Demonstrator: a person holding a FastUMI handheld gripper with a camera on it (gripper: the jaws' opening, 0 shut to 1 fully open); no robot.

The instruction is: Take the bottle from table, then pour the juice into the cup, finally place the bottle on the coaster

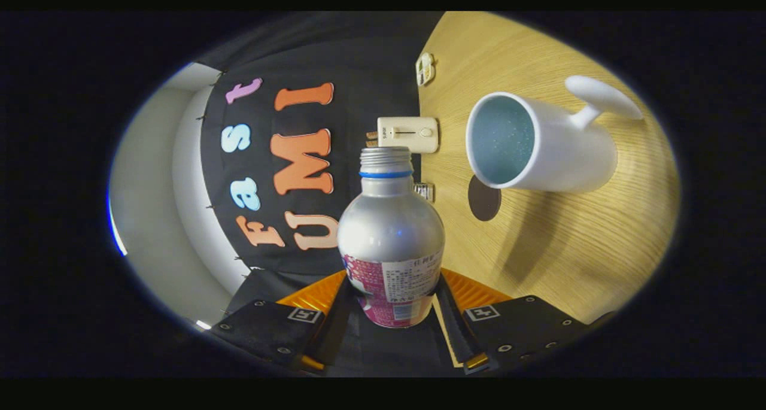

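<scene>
Brushed silver aluminium bottle (390, 230), capless with a threaded neck and blue ring, is pinched between the black fingers of the gripper (392, 314). Beyond it, a white glazed mug (550, 149) with a speckled pale-blue interior is seen on the wood-grain table (574, 242), near a dark round coaster (483, 199).

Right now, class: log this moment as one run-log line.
phase: pouring | gripper: shut on bottle | bottle: uncapped, tipped sideways, mouth short of cup | cup: on table | coaster: bare
</scene>
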